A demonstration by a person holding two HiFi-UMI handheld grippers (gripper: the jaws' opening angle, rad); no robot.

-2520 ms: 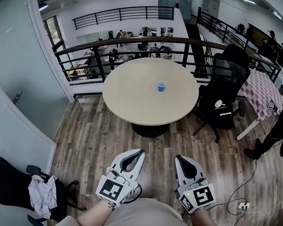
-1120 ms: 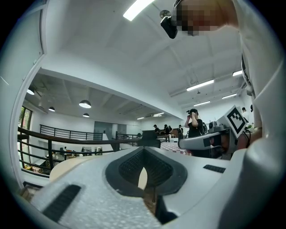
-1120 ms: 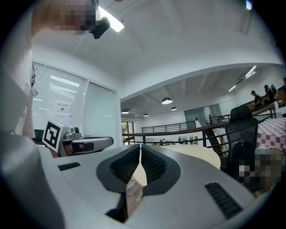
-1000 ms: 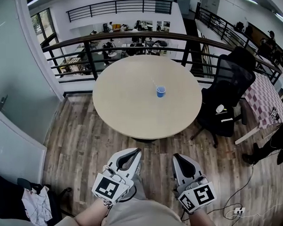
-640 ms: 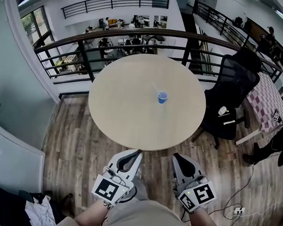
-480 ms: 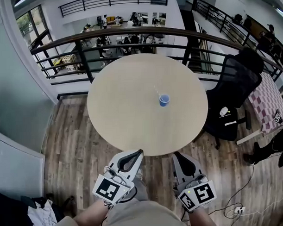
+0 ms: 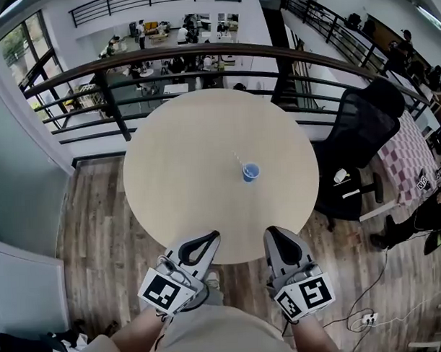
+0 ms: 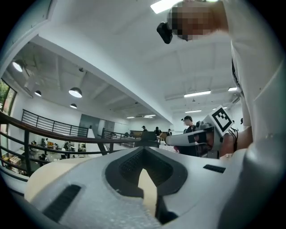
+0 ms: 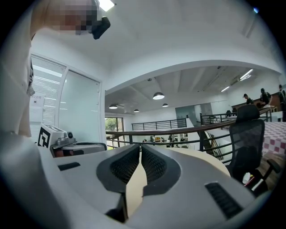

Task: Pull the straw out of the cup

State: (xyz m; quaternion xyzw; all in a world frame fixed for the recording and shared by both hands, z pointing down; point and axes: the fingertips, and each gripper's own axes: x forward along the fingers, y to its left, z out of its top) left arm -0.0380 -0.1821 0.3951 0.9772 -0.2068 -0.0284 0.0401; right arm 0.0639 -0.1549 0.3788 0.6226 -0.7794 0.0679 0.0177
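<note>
A small blue cup (image 7: 251, 172) stands on the round beige table (image 7: 177, 180), right of its middle. A thin pale straw (image 7: 238, 159) leans out of the cup toward the upper left. Both grippers hang side by side at the table's near edge, well short of the cup. My left gripper (image 7: 211, 236) is shut with nothing in it, and so is my right gripper (image 7: 272, 232). In the left gripper view the jaws of the left gripper (image 8: 144, 150) meet over the tabletop (image 8: 42, 179). The right gripper view shows the right gripper (image 9: 140, 147) shut too. Neither gripper view shows the cup.
A black office chair (image 7: 356, 134) stands against the table's right side. A dark railing (image 7: 202, 53) curves behind the table. A checkered table (image 7: 411, 154) sits at far right. Cables and a power strip (image 7: 368, 319) lie on the wood floor.
The person has walked up to the table. The table and cup have come nearer in the head view, and both shut grippers now reach the table's near edge.
</note>
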